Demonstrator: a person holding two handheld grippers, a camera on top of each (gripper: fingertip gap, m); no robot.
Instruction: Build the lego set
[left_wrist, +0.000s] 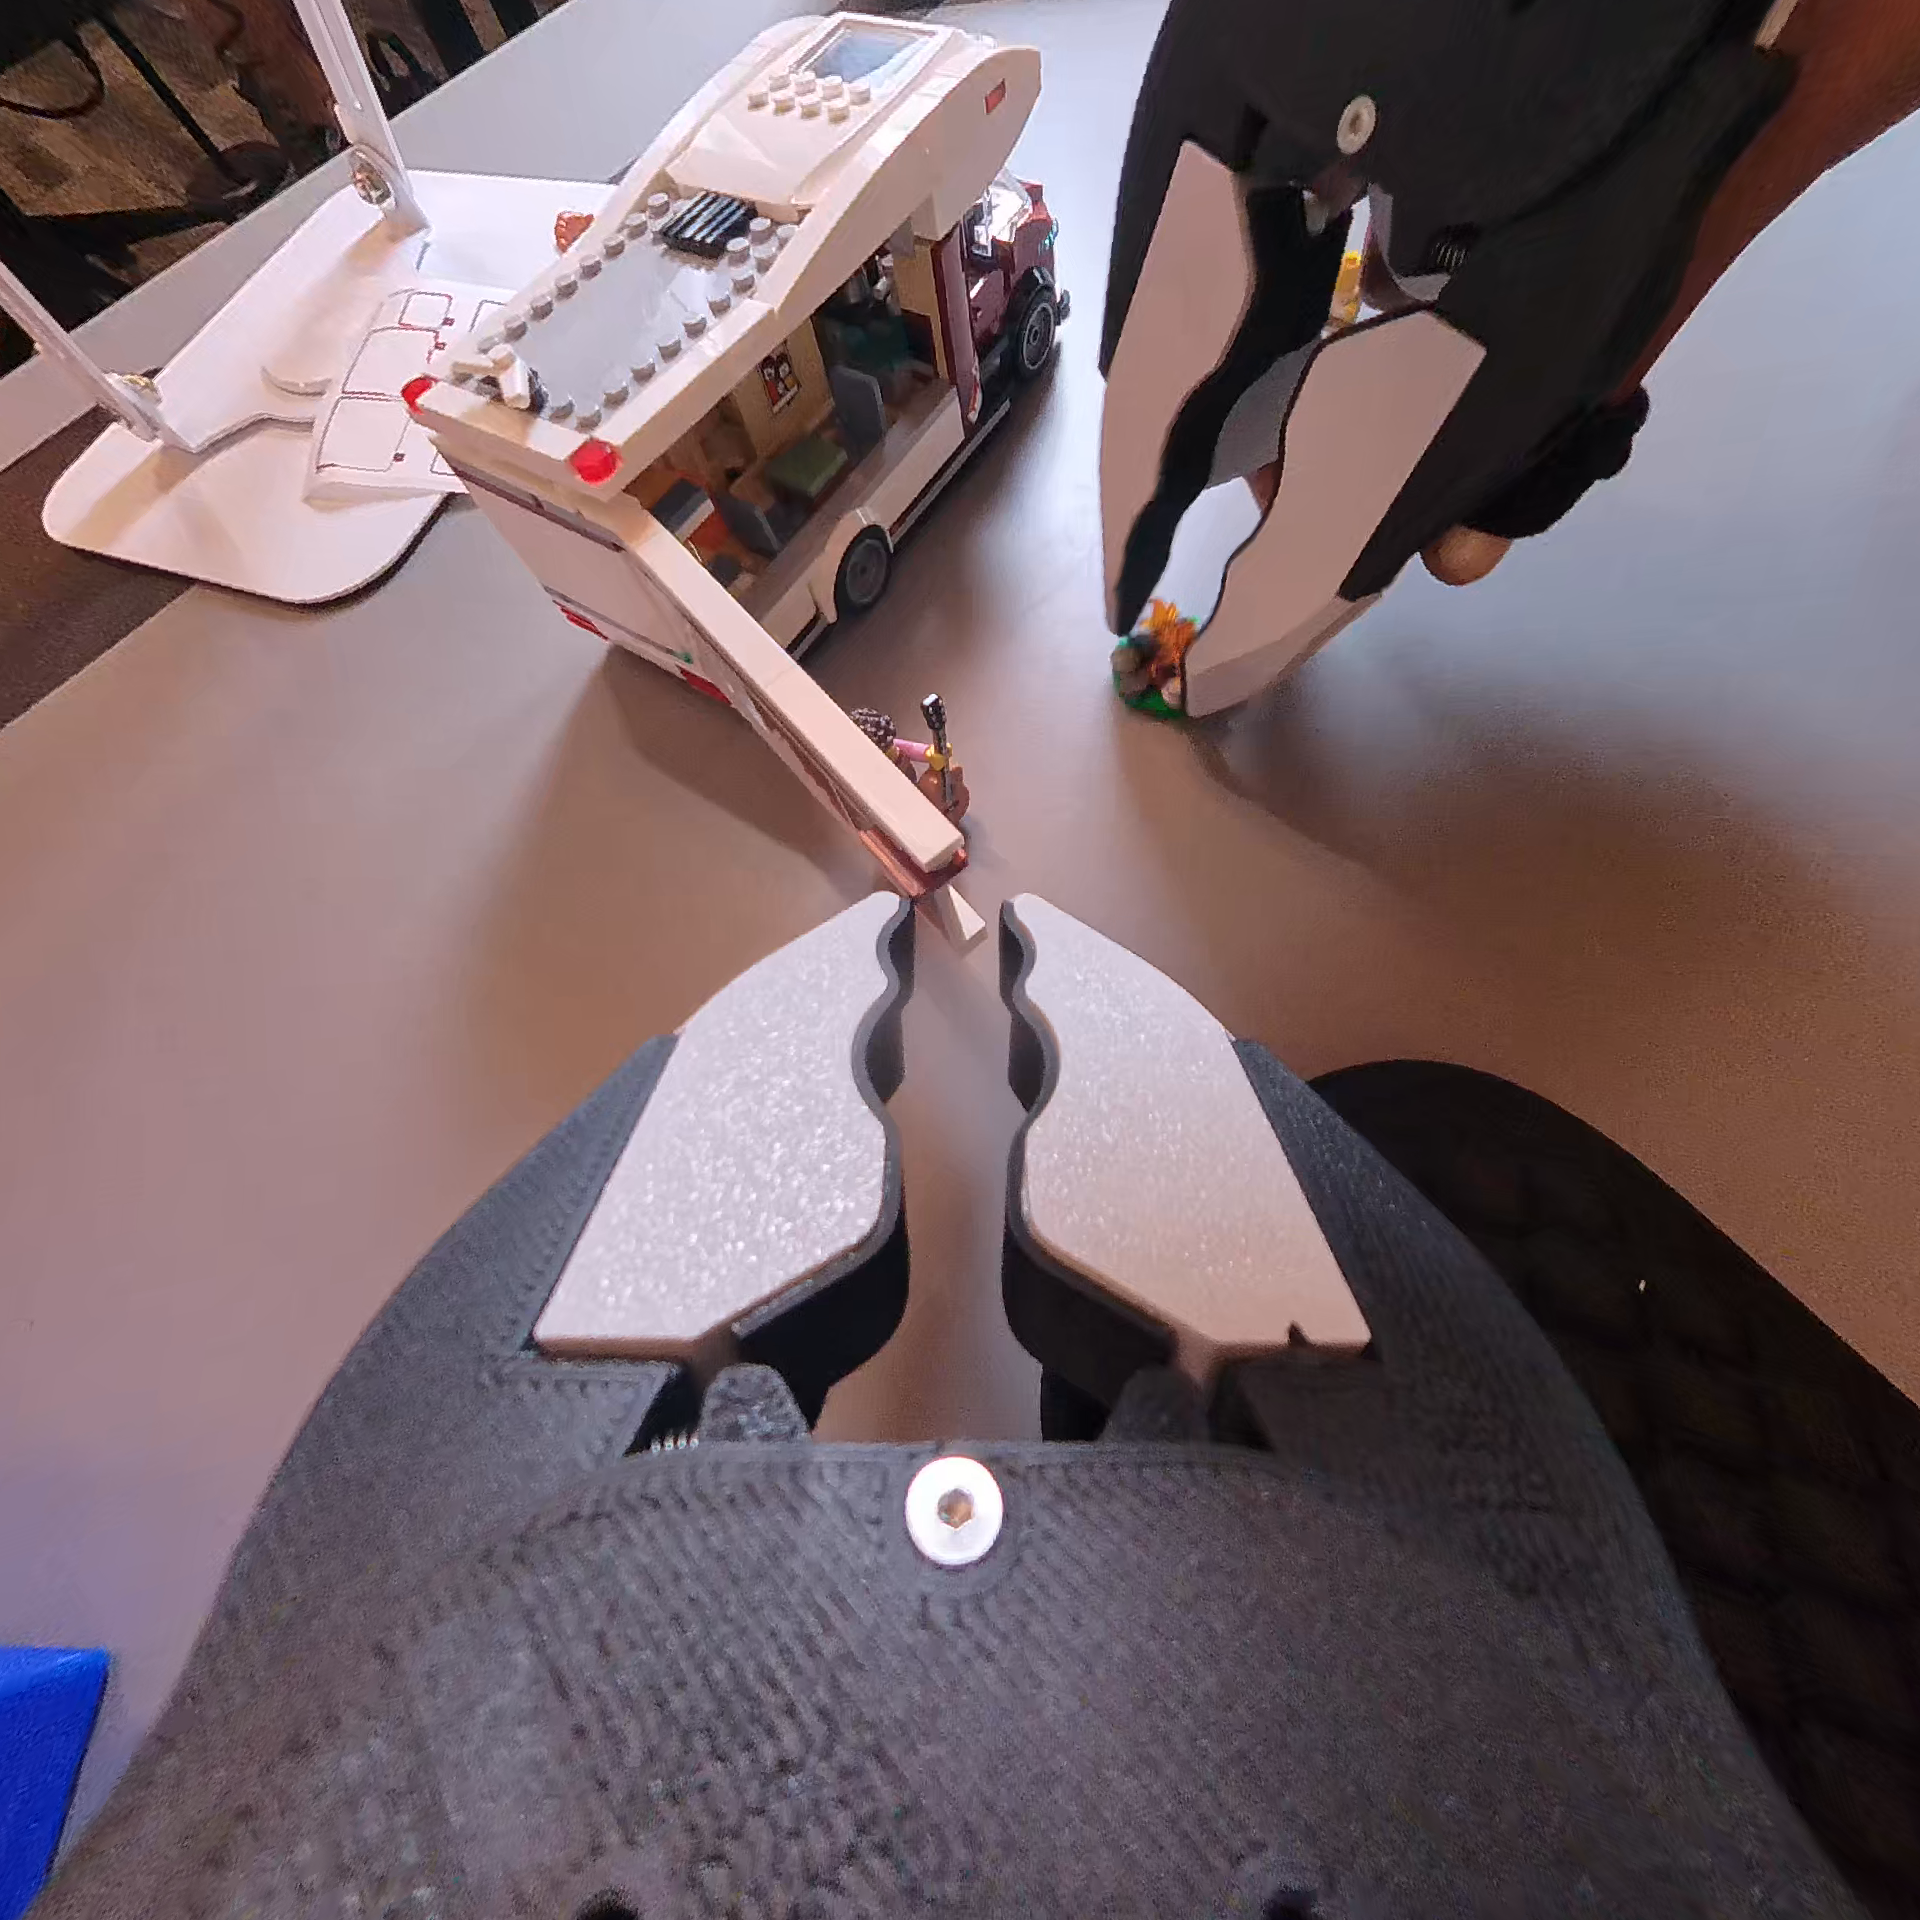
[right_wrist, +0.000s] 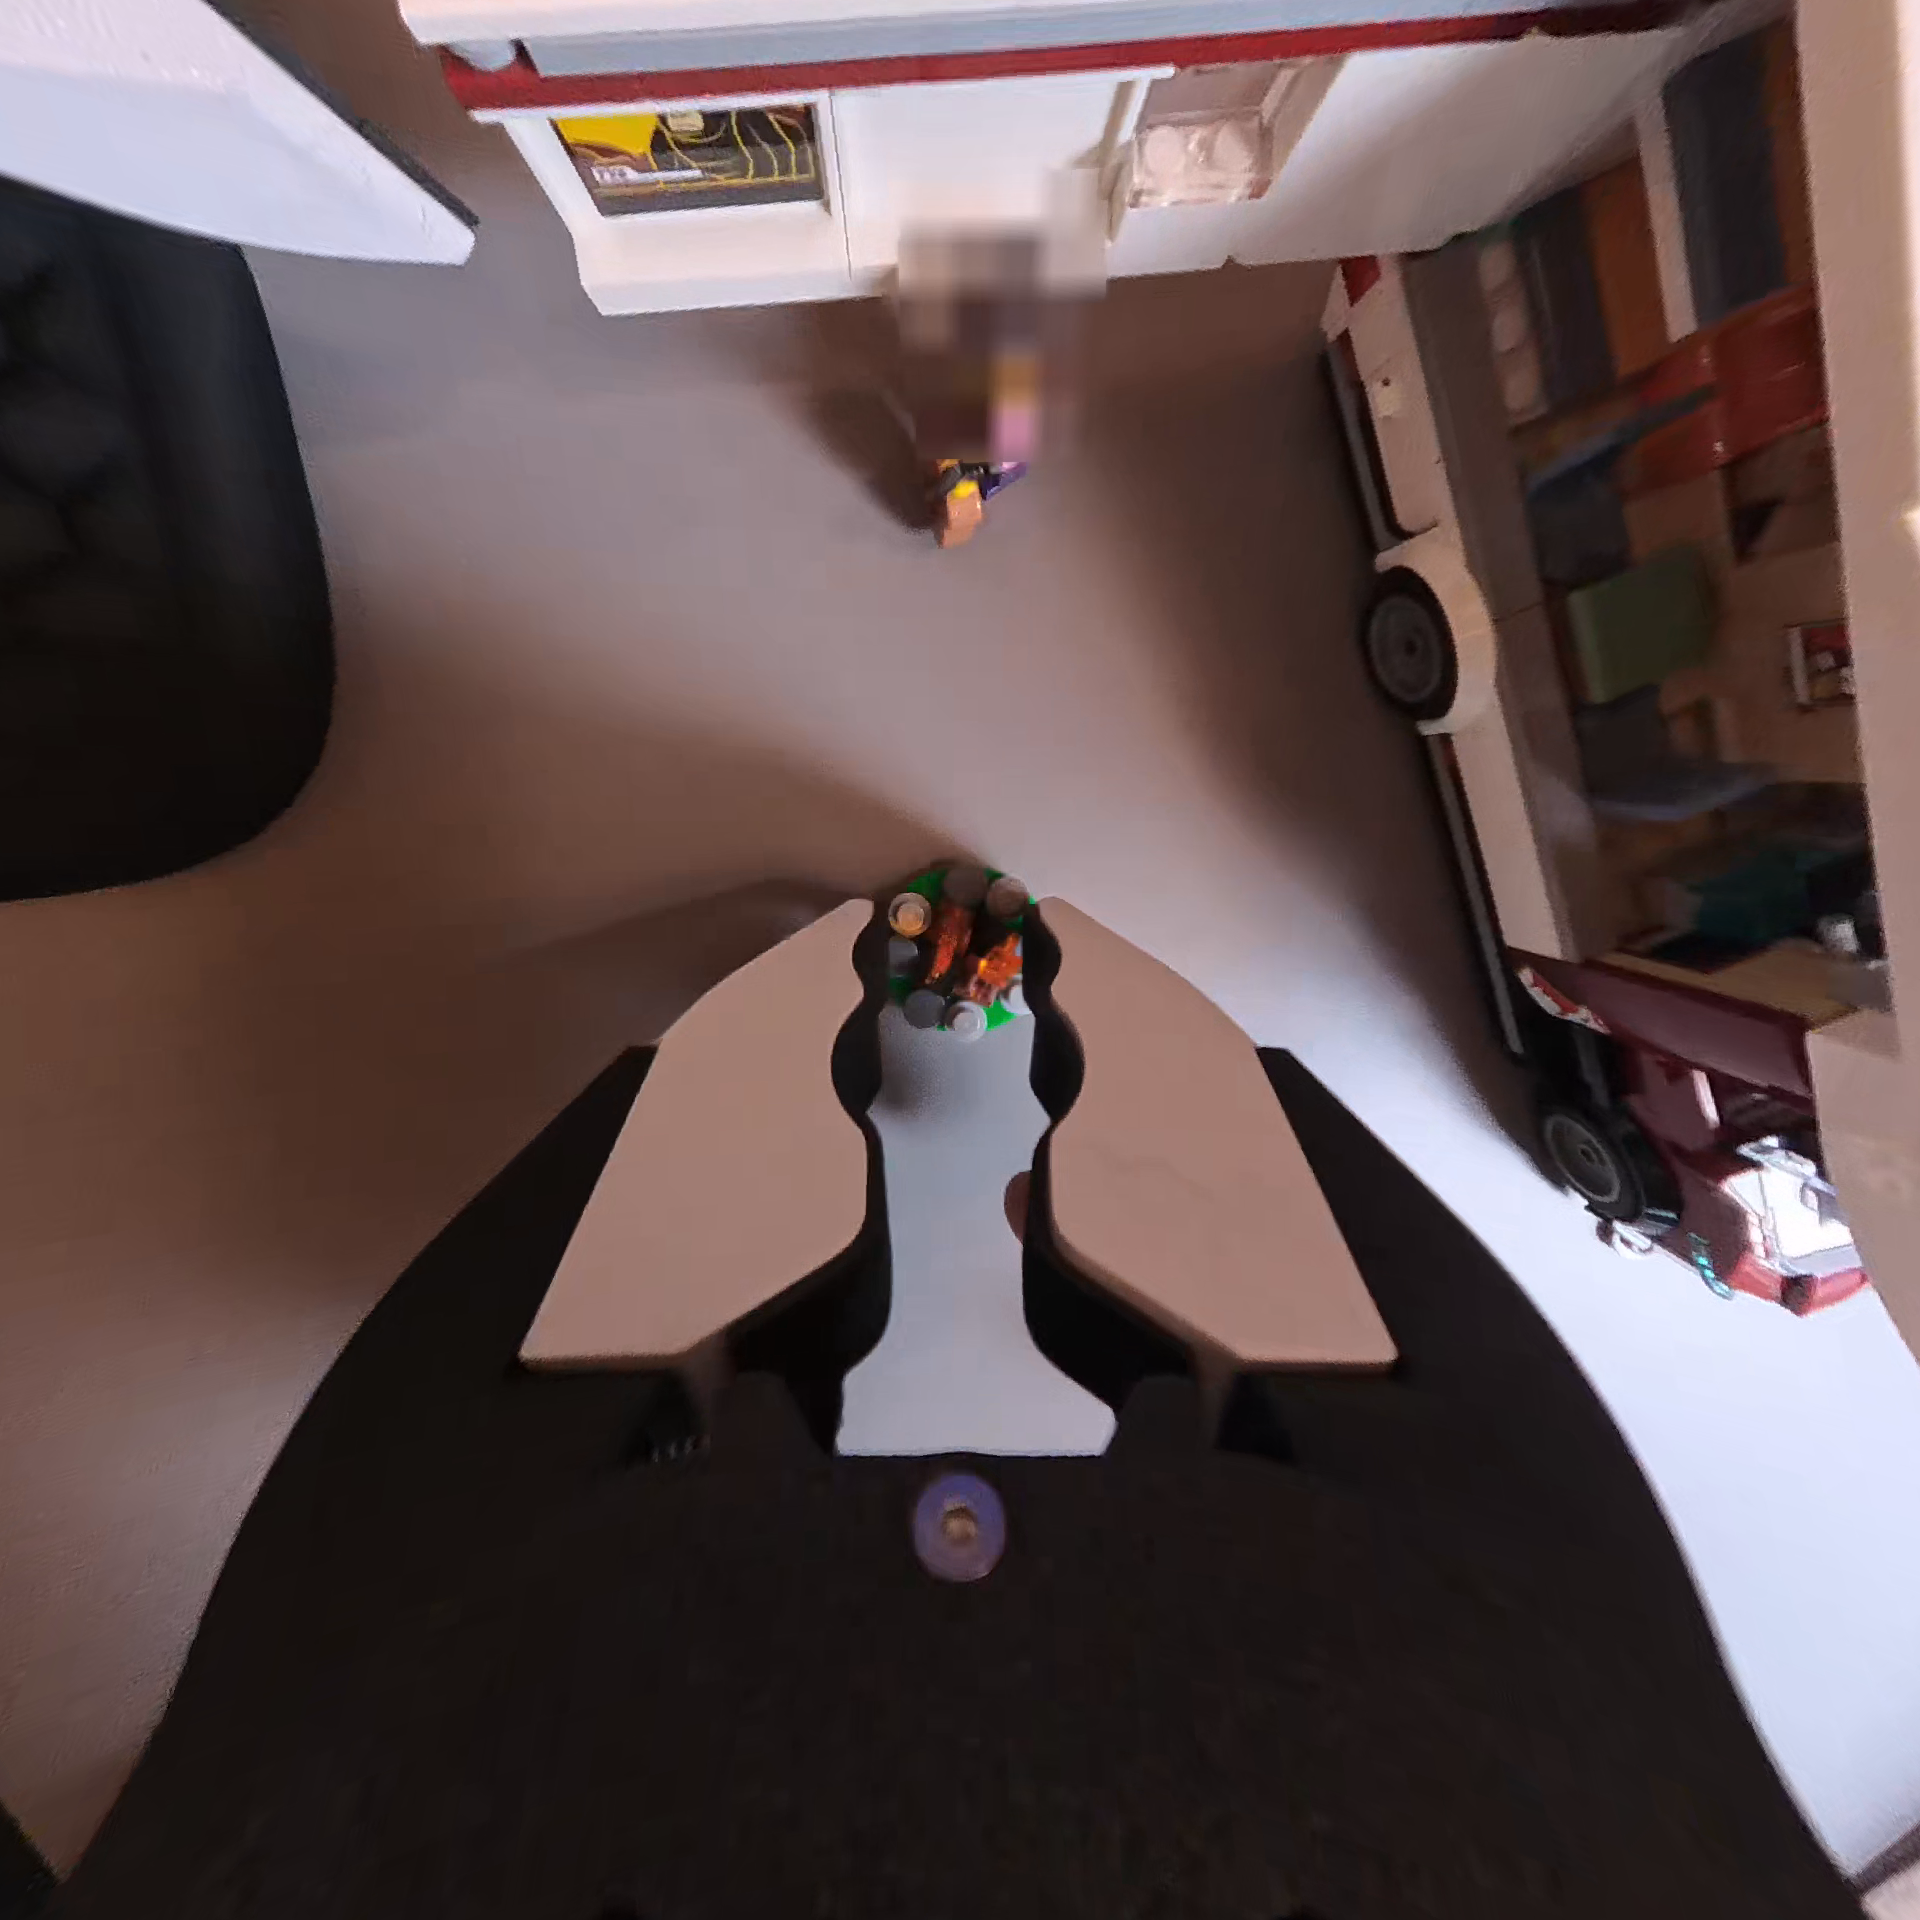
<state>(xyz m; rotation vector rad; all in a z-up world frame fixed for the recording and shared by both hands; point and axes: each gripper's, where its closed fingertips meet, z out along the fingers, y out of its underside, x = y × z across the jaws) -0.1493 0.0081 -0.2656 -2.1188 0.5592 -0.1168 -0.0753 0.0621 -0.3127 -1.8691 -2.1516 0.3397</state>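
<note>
Grey-brown counter (left_wrist: 312, 935) carries a white toy-brick camper van (left_wrist: 748, 343) with dark red trim, its side wall (left_wrist: 821, 727) swung down like a ramp so the furnished inside shows. Behind it stands a flat white stand (left_wrist: 239, 499). Beside the ramp's end is a small toy figure (left_wrist: 883, 732) with a brown guitar (left_wrist: 943, 769). The left gripper (left_wrist: 956, 914) hovers low with its fingers slightly parted on nothing, their tips just beside the ramp's tip. The right gripper (right_wrist: 958, 956) points down at the counter, its fingers pinching a tiny campfire piece (right_wrist: 961, 951): a round green base, grey stones, orange flames.
</note>
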